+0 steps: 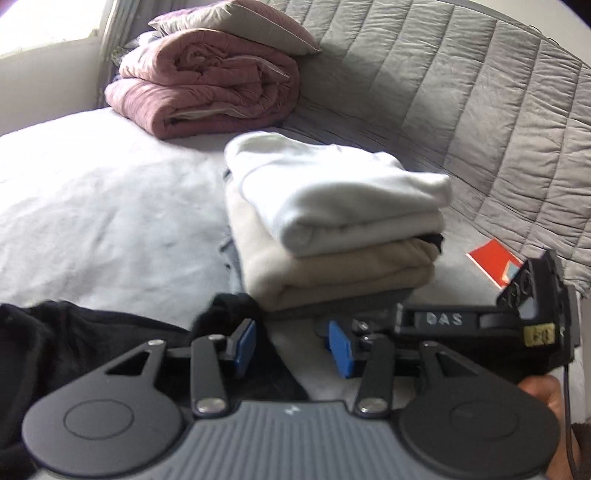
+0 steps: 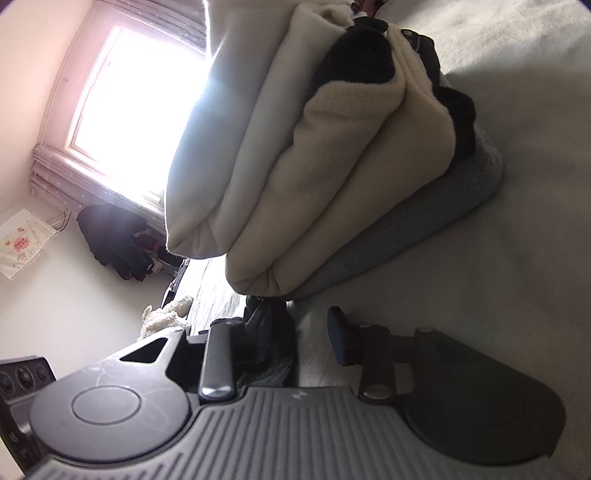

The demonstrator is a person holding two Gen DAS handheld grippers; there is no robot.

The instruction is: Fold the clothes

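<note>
on the pale bed sheet (image 1: 92,206) sits a stack of folded clothes (image 1: 332,221): a white garment (image 1: 343,192) on top, a beige one (image 1: 332,273) under it, a sliver of black between them, and a grey layer (image 2: 424,229) at the bottom, which shows best in the right wrist view. the left gripper (image 1: 291,347) hovers just in front of the stack, its blue pads apart; a black garment (image 1: 74,339) lies under and beside its left finger, with a fold rising at that pad, but the pads do not press together on it. the jaws stand open. just to the right in the left wrist view, the right gripper (image 1: 480,325) lies close against the foot of the stack. in its own view, rolled on its side, the right gripper (image 2: 295,332) has its fingers partly apart, with dark cloth bunched against the left finger; whether it is pinched cannot be told. behind the stack lie a folded pink quilt (image 1: 207,92) with a pillow (image 1: 240,22) on top, a grey quilted cover (image 1: 461,92) and a red card (image 1: 491,258).
</note>
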